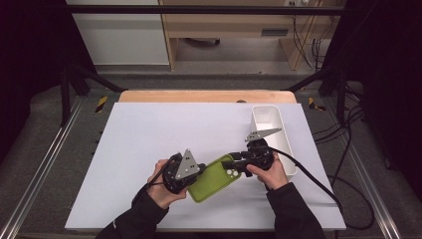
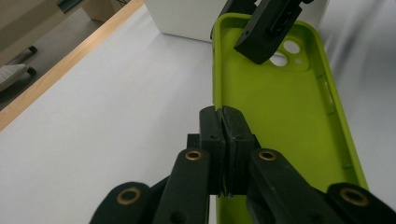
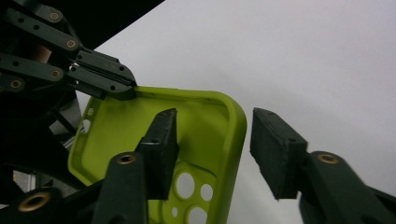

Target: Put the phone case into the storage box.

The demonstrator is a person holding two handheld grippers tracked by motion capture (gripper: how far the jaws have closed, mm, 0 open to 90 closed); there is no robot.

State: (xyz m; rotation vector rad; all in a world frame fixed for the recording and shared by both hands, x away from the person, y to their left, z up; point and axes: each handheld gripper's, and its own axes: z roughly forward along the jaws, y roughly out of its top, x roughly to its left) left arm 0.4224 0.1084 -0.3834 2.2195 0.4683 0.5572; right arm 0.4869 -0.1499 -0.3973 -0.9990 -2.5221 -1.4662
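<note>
Two grippers work one green case (image 1: 215,178), which lies hollow side up on the white mat (image 1: 149,144), just left of the white bin (image 1: 273,137). Left gripper (image 2: 223,122): jaws clenched on the case's side wall, at the end far from the bin. Right gripper (image 3: 212,149): jaws straddle the camera-hole end wall nearest the bin, w/ gaps both sides, not yet gripping.
</note>
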